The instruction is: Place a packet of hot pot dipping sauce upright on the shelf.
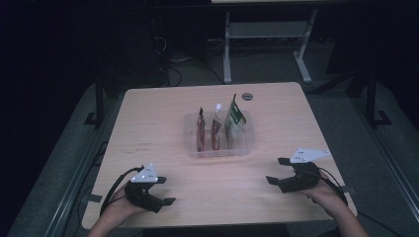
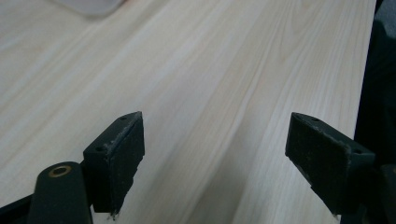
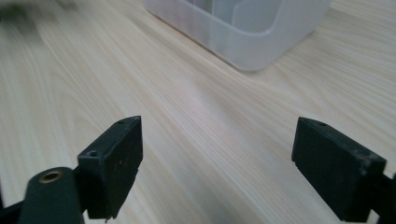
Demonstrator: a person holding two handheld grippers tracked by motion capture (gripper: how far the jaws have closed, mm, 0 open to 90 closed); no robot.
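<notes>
Pouches stand upright in a clear plastic bin (image 1: pixel 218 150) near the middle of the counter (image 1: pixel 148 123), and we take that bin as our landmark. We count three in it: a reddish pouch (image 1: pixel 200 129) at its left end, a second reddish pouch (image 1: pixel 216 129) in the middle, and a green and white pouch (image 1: pixel 234 118) at its right end, the tallest of the three. Beyond the bin, toward the far edge of the counter, lies a small dark round disc (image 1: pixel 247 96).

We hold the left claw (image 1: pixel 165 191) nearer to us than the bin and off to its left, close to the near edge of the counter. In the left gripper view its jaws stand wide apart with only bare wood between them, and a corner of the bin (image 2: pixel 91 5) shows at the top.

We hold the right claw (image 1: pixel 277 170) nearer to us than the bin and to its right, well apart from it. In the right gripper view its jaws are likewise spread wide and grip nothing, with the bin's rounded corner (image 3: pixel 252 42) ahead of them.
</notes>
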